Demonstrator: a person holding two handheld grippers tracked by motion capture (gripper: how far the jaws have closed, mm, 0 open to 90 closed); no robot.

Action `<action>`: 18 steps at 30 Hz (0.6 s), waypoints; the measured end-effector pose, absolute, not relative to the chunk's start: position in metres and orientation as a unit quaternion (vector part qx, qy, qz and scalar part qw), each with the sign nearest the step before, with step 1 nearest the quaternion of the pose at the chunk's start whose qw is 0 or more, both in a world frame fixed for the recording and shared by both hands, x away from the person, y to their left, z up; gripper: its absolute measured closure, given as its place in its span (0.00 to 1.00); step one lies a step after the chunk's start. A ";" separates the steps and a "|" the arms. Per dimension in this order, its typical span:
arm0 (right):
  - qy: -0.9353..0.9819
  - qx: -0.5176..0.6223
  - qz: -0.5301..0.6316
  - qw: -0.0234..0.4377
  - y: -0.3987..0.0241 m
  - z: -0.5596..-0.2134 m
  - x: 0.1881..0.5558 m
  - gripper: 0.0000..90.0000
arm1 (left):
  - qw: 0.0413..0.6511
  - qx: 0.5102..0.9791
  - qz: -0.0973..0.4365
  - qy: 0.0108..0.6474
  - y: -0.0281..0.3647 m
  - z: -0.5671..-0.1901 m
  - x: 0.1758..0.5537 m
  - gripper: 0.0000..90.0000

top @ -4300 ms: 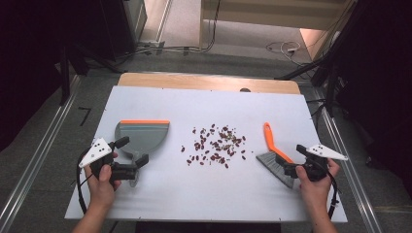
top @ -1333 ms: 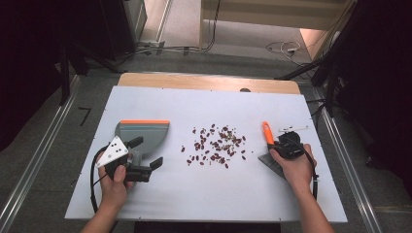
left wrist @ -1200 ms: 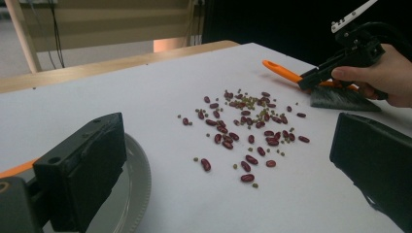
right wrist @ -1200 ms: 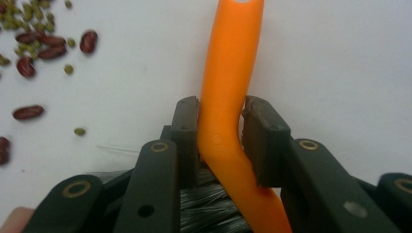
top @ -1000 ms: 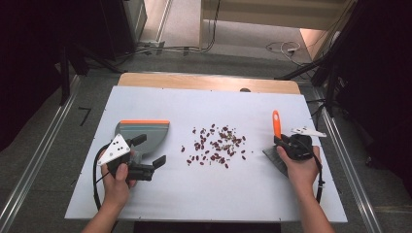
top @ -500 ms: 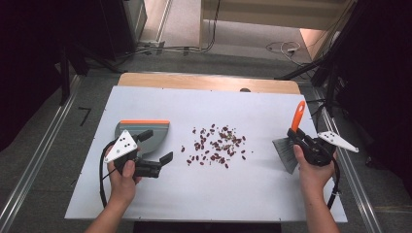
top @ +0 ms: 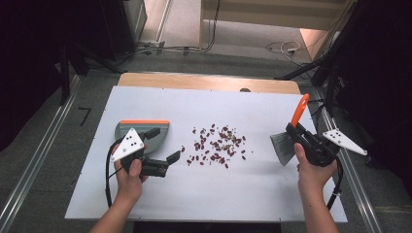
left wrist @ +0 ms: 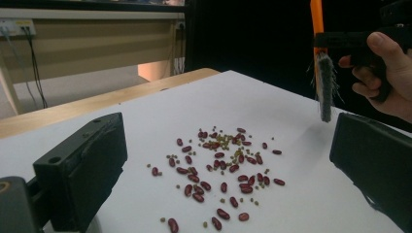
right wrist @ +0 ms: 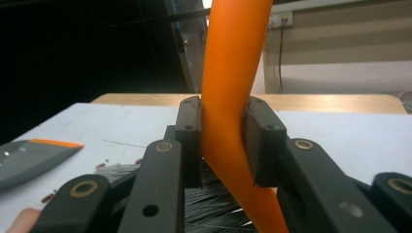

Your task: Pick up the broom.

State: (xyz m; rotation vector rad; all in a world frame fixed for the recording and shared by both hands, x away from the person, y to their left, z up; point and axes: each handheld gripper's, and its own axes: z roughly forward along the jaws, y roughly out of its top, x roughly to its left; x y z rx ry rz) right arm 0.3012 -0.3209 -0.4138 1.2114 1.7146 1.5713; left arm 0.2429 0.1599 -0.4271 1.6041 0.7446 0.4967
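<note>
A hand brush with an orange handle [top: 300,108] and grey bristles [top: 283,148] hangs tilted above the table's right side, with my right gripper [top: 295,130] shut on the handle. In the right gripper view both pads clamp the orange handle [right wrist: 228,97], bristles [right wrist: 214,206] below them. Red beans and small greenish grains [top: 216,145] lie scattered mid-table. A grey dustpan with an orange edge [top: 145,127] lies at the left. My left gripper [top: 164,144] stands open beside the dustpan, jaws pointing at the beans [left wrist: 223,165], nothing between them. The brush [left wrist: 324,87] hangs beyond the beans.
The white table top [top: 209,194] has bare room in front of the beans and along its far side. A wooden strip [top: 204,81] runs along the far edge. Cables lie on the floor beyond. The dustpan [right wrist: 34,155] lies at the far left in the right gripper view.
My right gripper has lifted the brush off the table, carried it right and tipped the handle more upright. My left gripper has shifted a little right, past the dustpan toward the beans.
</note>
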 end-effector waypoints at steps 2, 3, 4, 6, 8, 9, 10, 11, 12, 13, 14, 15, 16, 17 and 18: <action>0.634 0.439 0.584 0.254 -0.314 -0.410 0.299 0.77 | 0.609 0.695 0.213 0.316 0.153 -0.426 0.244 0.01; 0.634 0.435 0.586 0.254 -0.311 -0.409 0.298 0.77 | 0.609 0.695 0.213 0.316 0.153 -0.426 0.244 0.01; 0.636 0.431 0.589 0.252 -0.308 -0.408 0.297 0.77 | 0.609 0.697 0.213 0.313 0.149 -0.425 0.244 0.01; 0.636 0.424 0.595 0.248 -0.301 -0.405 0.295 0.77 | 0.611 0.697 0.213 0.311 0.144 -0.426 0.244 0.01; 0.637 0.417 0.601 0.243 -0.294 -0.403 0.294 0.77 | 0.614 0.695 0.213 0.309 0.140 -0.426 0.244 0.01; 0.637 0.414 0.604 0.239 -0.290 -0.402 0.292 0.77 | 0.613 0.691 0.221 0.314 0.137 -0.425 0.244 0.01; 0.640 0.409 0.607 0.236 -0.287 -0.401 0.292 0.77 | 0.610 0.684 0.237 0.323 0.135 -0.424 0.243 0.01; 0.642 0.404 0.609 0.232 -0.283 -0.400 0.291 0.77 | 0.616 0.680 0.235 0.322 0.133 -0.424 0.243 0.00; 0.644 0.400 0.610 0.232 -0.279 -0.399 0.290 0.77 | 0.616 0.680 0.235 0.322 0.133 -0.424 0.243 0.00; 0.645 0.396 0.611 0.230 -0.275 -0.399 0.289 0.77 | 0.619 0.682 0.225 0.318 0.131 -0.423 0.244 0.00; 0.647 0.392 0.614 0.226 -0.271 -0.398 0.289 0.77 | 0.615 0.689 0.220 0.314 0.125 -0.422 0.245 0.00; 0.648 0.390 0.615 0.225 -0.267 -0.398 0.288 0.77 | 0.615 0.689 0.220 0.314 0.125 -0.422 0.245 0.00; 0.648 0.387 0.615 0.225 -0.264 -0.397 0.287 0.77 | 0.618 0.691 0.210 0.309 0.123 -0.422 0.245 0.00; 0.651 0.382 0.618 0.222 -0.260 -0.397 0.286 0.77 | 0.615 0.699 0.202 0.305 0.116 -0.423 0.246 0.00; 0.651 0.379 0.620 0.219 -0.256 -0.396 0.286 0.77 | 0.615 0.701 0.199 0.302 0.113 -0.424 0.246 0.00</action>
